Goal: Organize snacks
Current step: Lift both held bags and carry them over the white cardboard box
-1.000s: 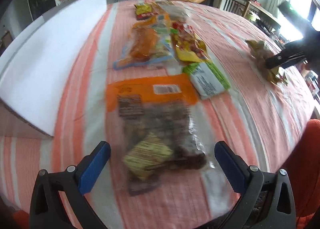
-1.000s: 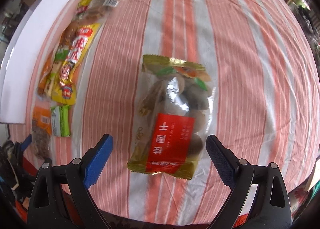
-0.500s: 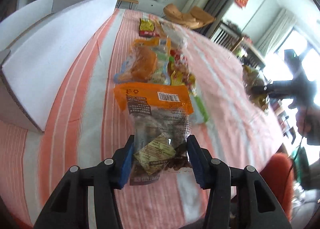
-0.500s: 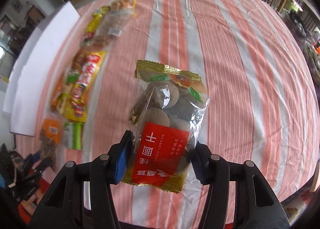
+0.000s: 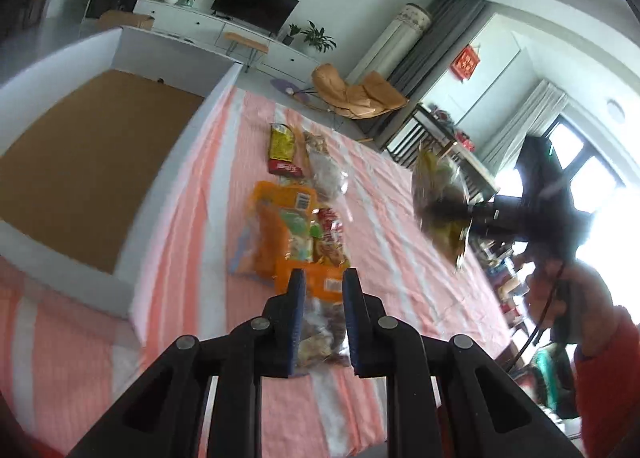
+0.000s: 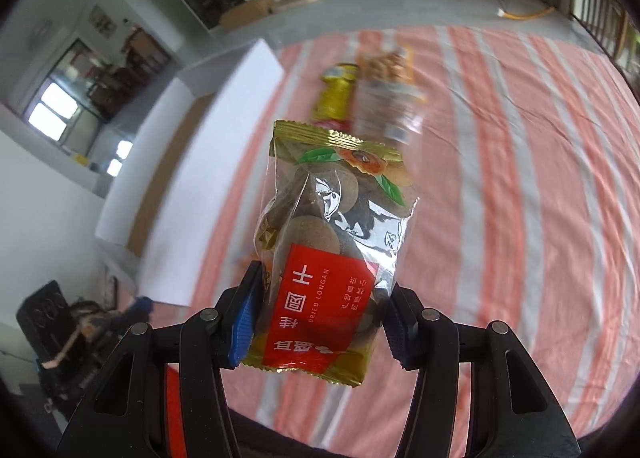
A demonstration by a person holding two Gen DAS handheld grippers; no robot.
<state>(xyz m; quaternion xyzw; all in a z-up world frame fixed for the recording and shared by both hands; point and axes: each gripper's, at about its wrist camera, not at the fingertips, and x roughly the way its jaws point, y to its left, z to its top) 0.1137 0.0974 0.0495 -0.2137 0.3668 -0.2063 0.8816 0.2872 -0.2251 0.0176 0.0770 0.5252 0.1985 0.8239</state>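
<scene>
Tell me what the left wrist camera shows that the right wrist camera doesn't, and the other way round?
Only the left wrist view shows the left gripper closing on the clear, orange-topped snack bag, the row of orange and red packets beyond it, and the brown floor of the white box.

Only the right wrist view shows the printed red label on the gold-edged clear longan bag, clamped in the right gripper.

Both show the white open box, the pink-striped tablecloth and the yellow packet.

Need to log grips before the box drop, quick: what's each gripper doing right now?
Left gripper: jaws closing on the orange-topped snack bag.
Right gripper: shut on the dried longan bag.
</scene>
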